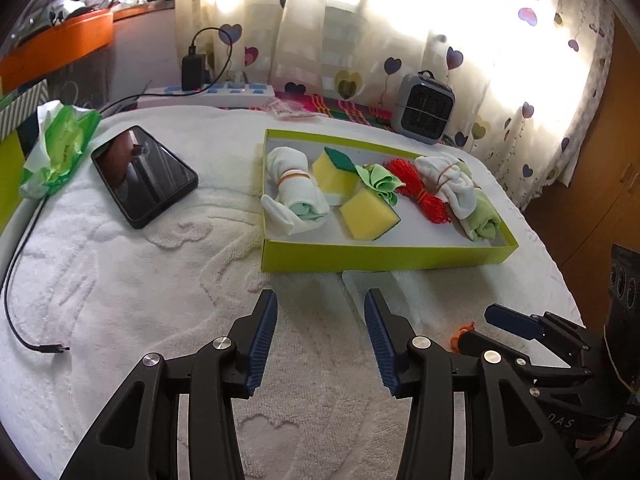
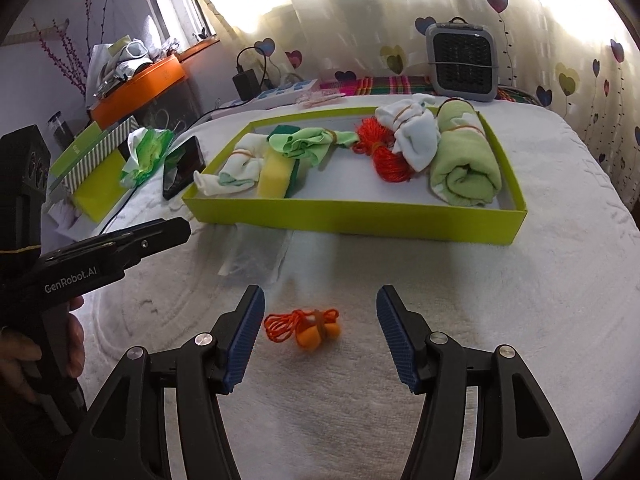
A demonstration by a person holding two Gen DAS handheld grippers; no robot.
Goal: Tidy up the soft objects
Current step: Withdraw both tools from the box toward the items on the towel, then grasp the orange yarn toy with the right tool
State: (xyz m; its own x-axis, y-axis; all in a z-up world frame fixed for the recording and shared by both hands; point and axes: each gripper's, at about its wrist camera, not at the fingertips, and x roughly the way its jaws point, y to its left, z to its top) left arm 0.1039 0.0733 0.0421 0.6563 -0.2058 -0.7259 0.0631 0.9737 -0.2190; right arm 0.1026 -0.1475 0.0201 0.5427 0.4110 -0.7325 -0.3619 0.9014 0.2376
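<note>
Right tongs [image 2: 320, 334] open, empty, straddling orange bundle [image 2: 306, 330] on bed near front edge; bundle's length crosses gap. Left tongs [image 1: 320, 338] open, empty, farther.

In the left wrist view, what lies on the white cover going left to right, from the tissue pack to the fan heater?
Tissue pack → phone → green box of soft things → fan heater.

Your phone [image 1: 144, 176] lies face-up on the white towel [image 1: 140, 280], beside a tissue pack [image 1: 60, 148]. A power strip [image 1: 224, 92] and small heater [image 1: 424, 108] stand behind.
</note>
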